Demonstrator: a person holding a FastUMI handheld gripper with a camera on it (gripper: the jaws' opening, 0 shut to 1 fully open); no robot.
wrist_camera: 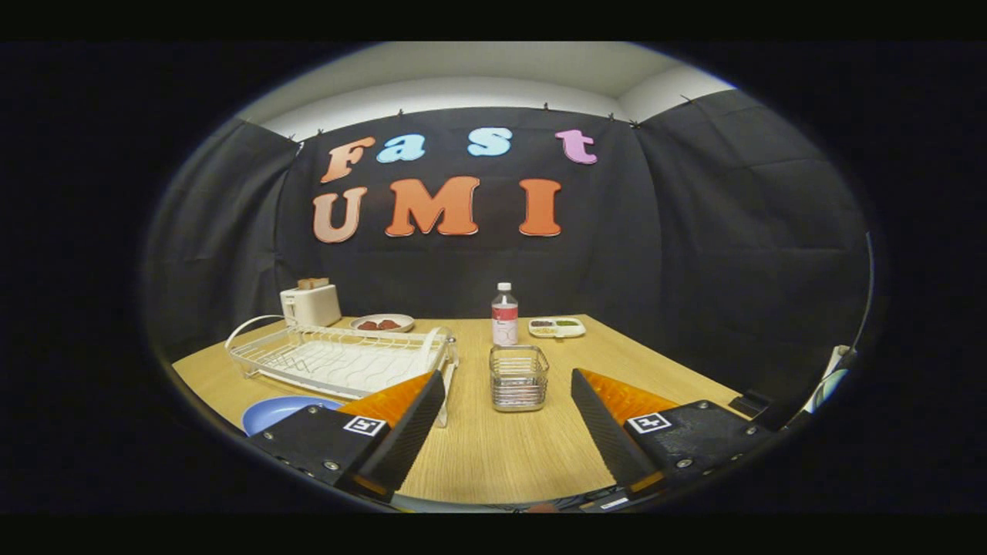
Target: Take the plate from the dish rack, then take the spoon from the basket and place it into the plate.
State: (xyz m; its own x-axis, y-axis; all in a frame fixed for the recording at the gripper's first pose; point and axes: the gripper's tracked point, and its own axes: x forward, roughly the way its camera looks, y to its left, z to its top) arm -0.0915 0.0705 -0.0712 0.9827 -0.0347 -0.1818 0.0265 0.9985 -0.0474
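Note:
My gripper is open above the wooden table, with nothing between its black-and-orange fingers. A blue plate lies flat on the table in front of the white wire dish rack, just left of my left finger, which hides part of it. The small wire basket stands just ahead of the fingers, in line with the gap between them. What the basket holds is too small to tell.
A clear bottle with a red label stands right behind the basket. Along the table's far edge are a cream toaster, a small plate of red food and a white divided tray. Dark objects lie at the table's right edge.

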